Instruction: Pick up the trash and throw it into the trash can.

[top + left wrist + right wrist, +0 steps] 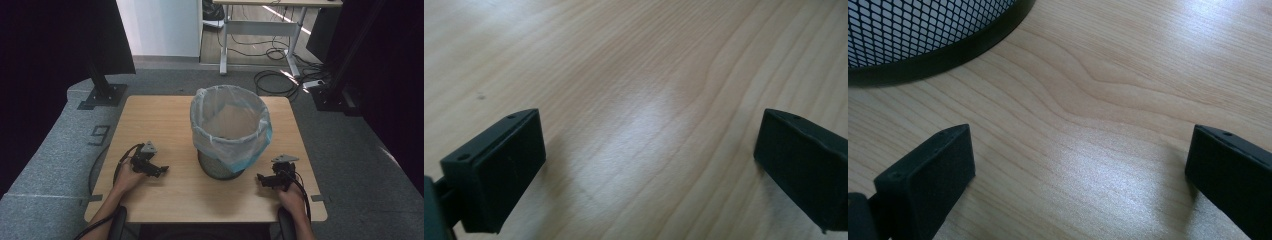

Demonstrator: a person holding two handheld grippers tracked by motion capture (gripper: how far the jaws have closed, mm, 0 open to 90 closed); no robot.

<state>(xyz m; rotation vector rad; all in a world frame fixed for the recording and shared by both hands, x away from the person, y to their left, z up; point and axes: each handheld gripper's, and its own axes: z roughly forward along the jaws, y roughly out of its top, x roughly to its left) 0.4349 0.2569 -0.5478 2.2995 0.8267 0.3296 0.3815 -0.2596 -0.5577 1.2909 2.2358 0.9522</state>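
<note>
A black mesh waste bin (220, 167) lined with a clear plastic bag (230, 125) stands in the middle of the wooden table (160, 120). My left gripper (161, 170) rests on the table to the bin's left, jaws pointing toward it. In the left gripper view that gripper (649, 170) is open over bare wood. My right gripper (261, 179) lies at the bin's right, also facing it. The right gripper view has its jaws wide apart, the gripper (1080, 180) open, with the bin's mesh base (923, 35) at the upper left. Nothing sits between either pair of fingers.
Grey carpet surrounds the table. A black stand (102, 92) rises at the back left and another (332, 95) at the back right. Cables (275, 82) lie on the floor behind, near a desk frame (260, 30).
</note>
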